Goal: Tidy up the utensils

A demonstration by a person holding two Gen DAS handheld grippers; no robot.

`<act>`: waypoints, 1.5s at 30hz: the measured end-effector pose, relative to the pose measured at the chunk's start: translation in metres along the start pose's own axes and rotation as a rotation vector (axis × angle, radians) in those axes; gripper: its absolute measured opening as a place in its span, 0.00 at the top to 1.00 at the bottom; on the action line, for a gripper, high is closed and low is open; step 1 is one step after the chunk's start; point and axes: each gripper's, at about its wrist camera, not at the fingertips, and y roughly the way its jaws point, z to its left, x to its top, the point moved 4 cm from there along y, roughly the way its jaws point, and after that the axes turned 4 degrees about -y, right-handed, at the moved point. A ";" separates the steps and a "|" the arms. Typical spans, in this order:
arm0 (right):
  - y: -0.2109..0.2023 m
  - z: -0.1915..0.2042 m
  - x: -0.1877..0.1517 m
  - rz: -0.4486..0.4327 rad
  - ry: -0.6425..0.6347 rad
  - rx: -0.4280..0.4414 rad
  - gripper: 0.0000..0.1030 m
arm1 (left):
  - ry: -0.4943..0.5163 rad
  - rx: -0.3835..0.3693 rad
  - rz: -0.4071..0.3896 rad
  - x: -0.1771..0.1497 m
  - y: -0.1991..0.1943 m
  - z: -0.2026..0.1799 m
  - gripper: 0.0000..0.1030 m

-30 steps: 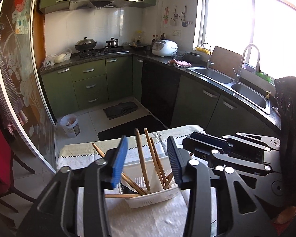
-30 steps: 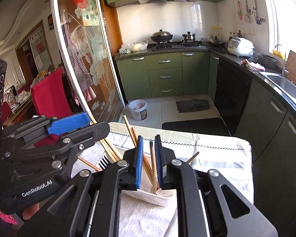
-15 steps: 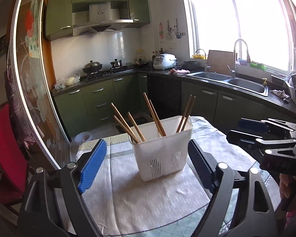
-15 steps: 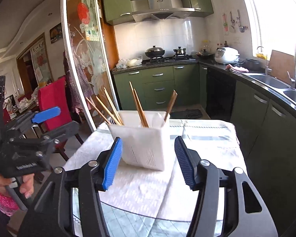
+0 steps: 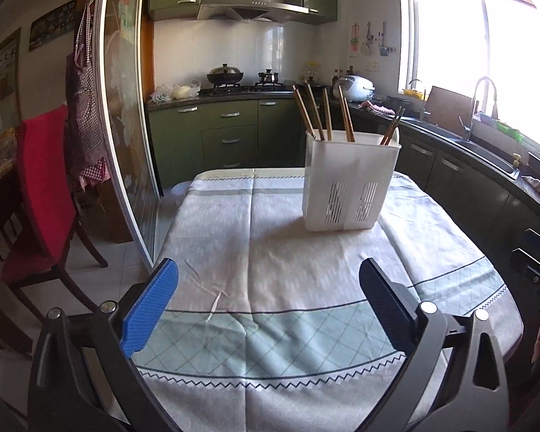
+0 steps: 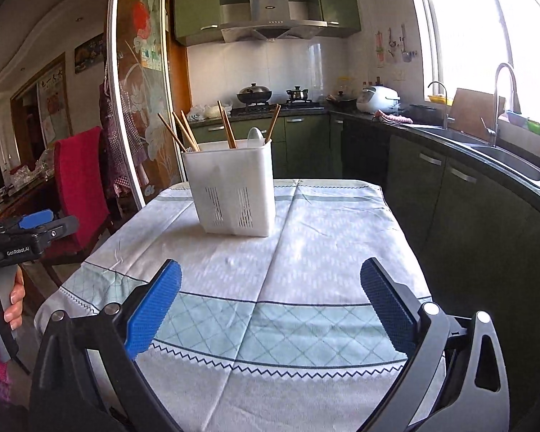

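A white plastic utensil holder [image 5: 349, 183] stands upright on the far part of the cloth-covered table [image 5: 270, 270]; it also shows in the right wrist view [image 6: 234, 190]. Several wooden chopsticks [image 5: 320, 115] stand in it, leaning apart, and a white spoon [image 6: 255, 136] shows at its rim. My left gripper [image 5: 268, 302] is open and empty, near the table's front edge, well short of the holder. My right gripper [image 6: 270, 302] is open and empty, equally far back. The left gripper also shows at the left of the right wrist view [image 6: 36, 221].
A red chair [image 5: 43, 194] and a glass sliding door [image 5: 126, 126] stand left of the table. Green kitchen cabinets [image 5: 226, 136] lie behind, a counter with a sink [image 6: 504, 158] to the right.
Both grippers have pulled back from the holder toward the table's front edge. The right gripper, shut on a chopstick over the holder a second ago, is now open and empty.
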 end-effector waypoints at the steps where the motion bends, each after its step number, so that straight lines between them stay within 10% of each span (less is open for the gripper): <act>1: -0.003 0.001 -0.003 0.009 -0.011 -0.013 0.05 | -0.012 0.001 0.014 -0.004 0.000 0.006 0.07; 45: -0.025 0.006 -0.006 0.035 -0.019 -0.038 0.05 | -0.016 0.012 0.007 -0.019 -0.025 0.016 0.07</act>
